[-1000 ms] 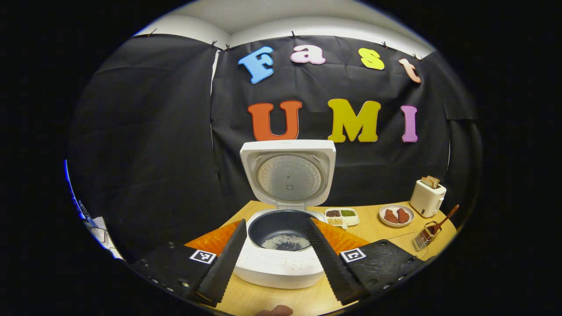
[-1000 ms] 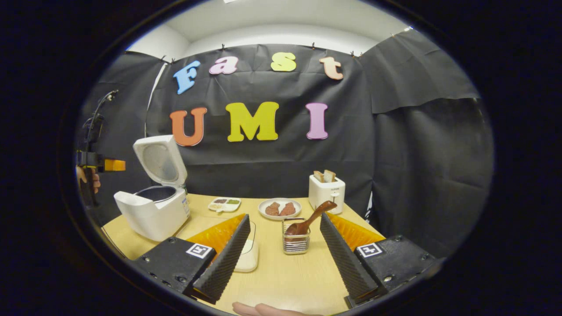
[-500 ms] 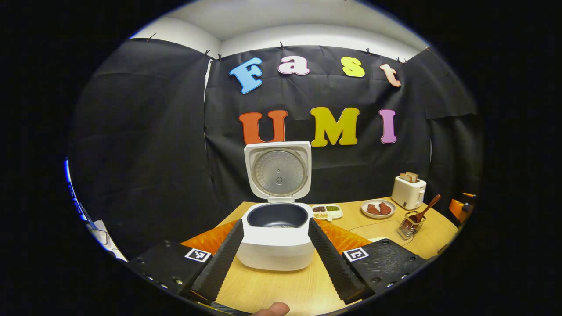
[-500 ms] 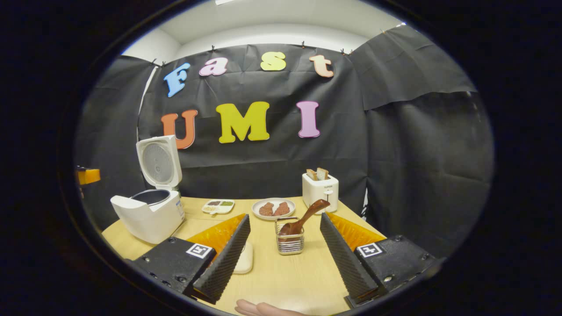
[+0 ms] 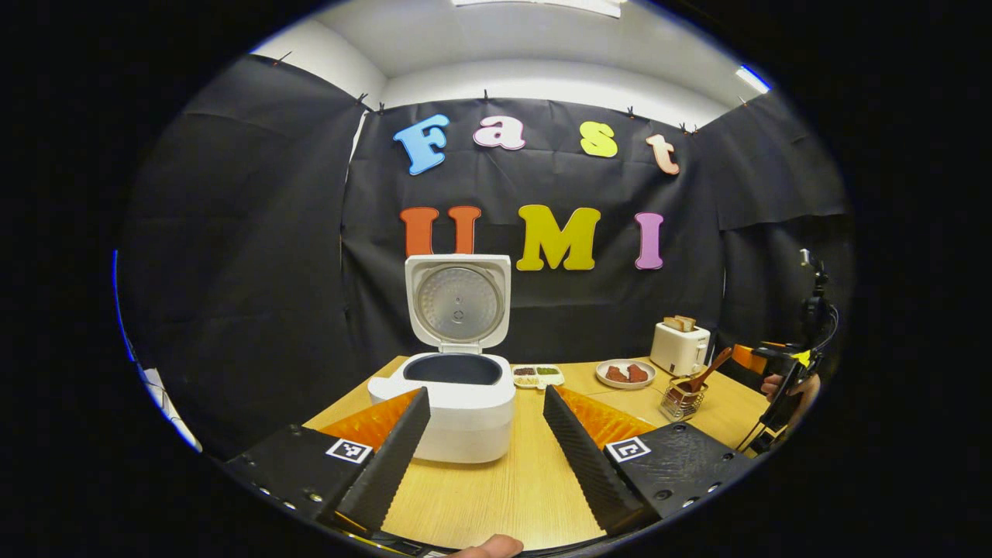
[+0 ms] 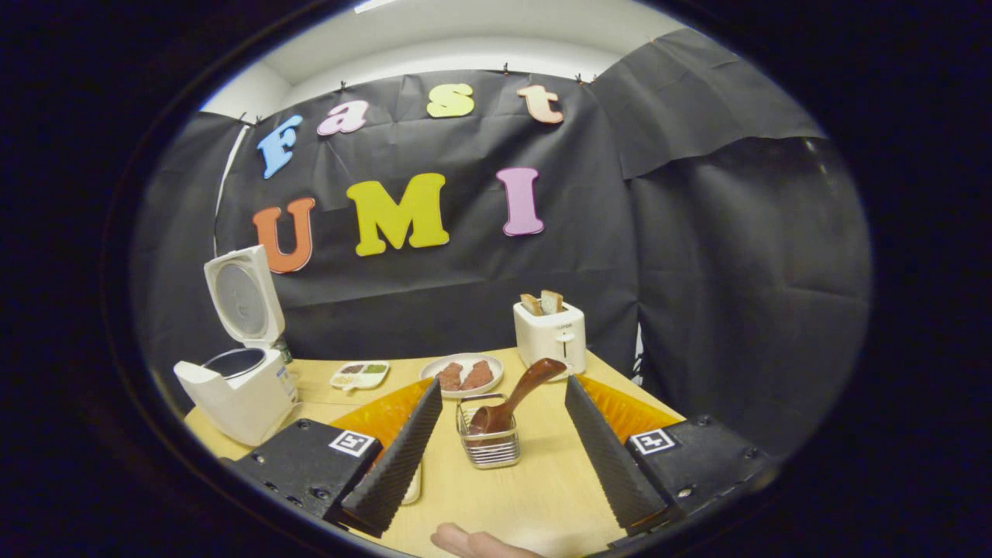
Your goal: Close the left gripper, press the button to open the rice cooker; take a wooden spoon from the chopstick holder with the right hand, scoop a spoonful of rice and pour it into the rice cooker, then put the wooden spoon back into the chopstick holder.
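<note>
We hold our right gripper (image 6: 496, 442) with its fingers spread wide and nothing between them, aimed straight at the chopstick holder (image 6: 487, 439), which stands on the wooden table (image 6: 535, 496) between the two fingers' lines of sight and a little way ahead of their tips. The wooden spoon (image 6: 514, 394) sits bowl-down in that wire holder, and its long axis leans up and away to the right, the handle end ending near the toaster (image 6: 551, 335) behind it. We judge that the handle is the part to take, and since it slants across our gap, the fingers will need to come in square to that tilt. Our left gripper (image 5: 484, 446) also stands wide and empty, facing the rice cooker (image 5: 451, 403), whose lid is already up. From there the holder lies well off to the right, so the right hand is plainly the nearer one.
</note>
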`<state>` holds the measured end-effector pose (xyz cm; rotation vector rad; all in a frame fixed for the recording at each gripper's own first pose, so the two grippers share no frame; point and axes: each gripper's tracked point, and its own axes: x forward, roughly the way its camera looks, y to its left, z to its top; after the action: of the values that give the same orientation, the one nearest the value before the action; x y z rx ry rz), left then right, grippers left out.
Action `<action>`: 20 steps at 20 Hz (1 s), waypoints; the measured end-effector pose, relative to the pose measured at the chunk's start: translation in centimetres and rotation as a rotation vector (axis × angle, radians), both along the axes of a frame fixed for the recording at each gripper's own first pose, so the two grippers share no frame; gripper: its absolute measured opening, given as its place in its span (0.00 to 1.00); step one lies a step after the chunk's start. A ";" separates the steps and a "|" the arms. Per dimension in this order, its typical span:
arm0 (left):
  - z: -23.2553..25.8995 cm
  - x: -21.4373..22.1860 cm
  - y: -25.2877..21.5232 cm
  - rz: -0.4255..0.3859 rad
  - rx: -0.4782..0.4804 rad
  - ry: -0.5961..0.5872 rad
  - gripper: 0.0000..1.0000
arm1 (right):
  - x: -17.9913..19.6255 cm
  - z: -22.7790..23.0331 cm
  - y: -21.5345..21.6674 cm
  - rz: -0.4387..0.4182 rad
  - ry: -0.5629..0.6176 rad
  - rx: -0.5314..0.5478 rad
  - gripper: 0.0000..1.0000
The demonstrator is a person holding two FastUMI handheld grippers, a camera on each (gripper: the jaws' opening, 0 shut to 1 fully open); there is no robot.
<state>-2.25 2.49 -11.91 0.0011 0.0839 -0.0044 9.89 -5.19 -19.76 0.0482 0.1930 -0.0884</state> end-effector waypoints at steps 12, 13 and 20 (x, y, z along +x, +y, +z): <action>-5.7 -0.7 -4.2 -0.107 0.030 0.058 0.94 | 7.3 -6.4 -1.4 -0.019 0.075 0.083 1.00; -6.3 -0.9 -4.1 -0.107 0.020 0.070 0.94 | 8.2 -6.5 -1.2 -0.004 0.059 0.095 1.00; -9.7 -1.4 -3.4 -0.094 -0.012 0.152 0.94 | 11.7 -12.1 -1.4 0.048 0.180 0.098 1.00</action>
<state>-3.60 -0.91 -21.65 -0.0075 0.2352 -0.0991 21.56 -6.61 -31.86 0.1332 0.3785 -0.0352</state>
